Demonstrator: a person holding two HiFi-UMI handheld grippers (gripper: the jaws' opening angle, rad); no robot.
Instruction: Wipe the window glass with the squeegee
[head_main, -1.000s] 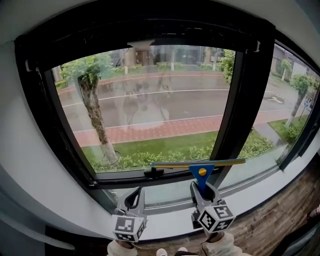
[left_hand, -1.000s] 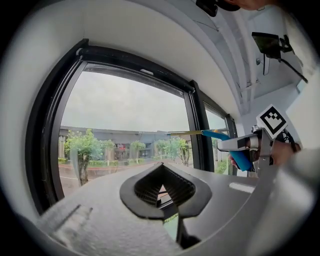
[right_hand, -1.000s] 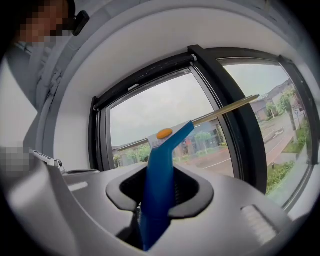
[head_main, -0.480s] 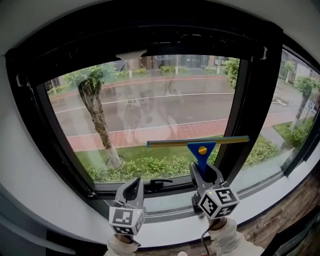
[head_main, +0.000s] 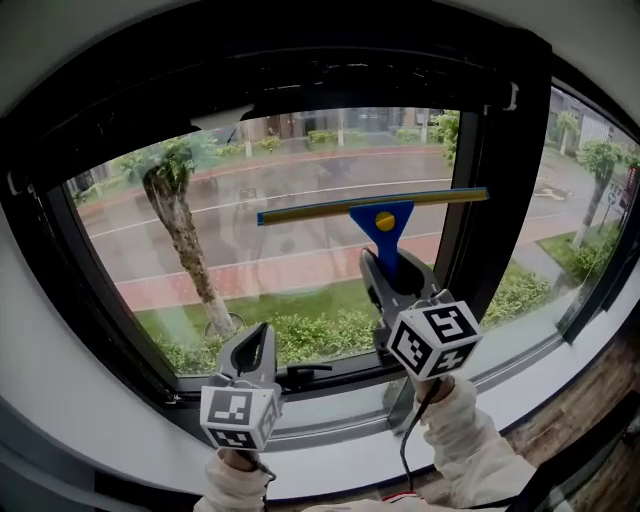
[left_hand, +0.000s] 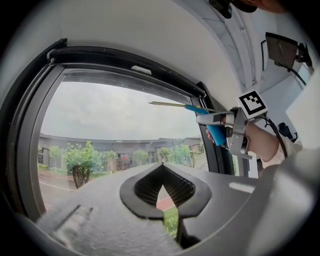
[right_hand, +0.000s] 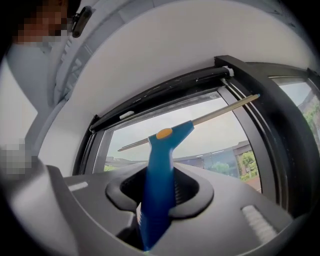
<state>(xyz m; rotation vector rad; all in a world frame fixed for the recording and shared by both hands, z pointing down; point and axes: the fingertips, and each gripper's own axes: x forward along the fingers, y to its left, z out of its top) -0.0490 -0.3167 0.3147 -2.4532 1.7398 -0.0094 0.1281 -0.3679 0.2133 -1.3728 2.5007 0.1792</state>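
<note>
Squeegee (head_main: 381, 222) raised in front of the window glass (head_main: 300, 275), held by my right gripper (head_main: 392, 268).

The right jaws are clamped on the blue handle, with the yellow-orange button facing me. The long blade lies nearly level across the upper half of the pane, its right end at the black frame post (head_main: 497, 170). I cannot confirm that the blade touches the glass. My left gripper (head_main: 254, 342) sits low by the bottom rail with its jaws pressed together, well apart from the squeegee. Room: a white wall (head_main: 60, 330) surrounds the black frame, with a pale sill (head_main: 530, 375) and wood-plank floor (head_main: 590, 440) at lower right. Through the pane I see a tree (head_main: 182, 235), hedge, brick path and road. The only markings are black-and-white square markers on both gripper cubes.
</note>
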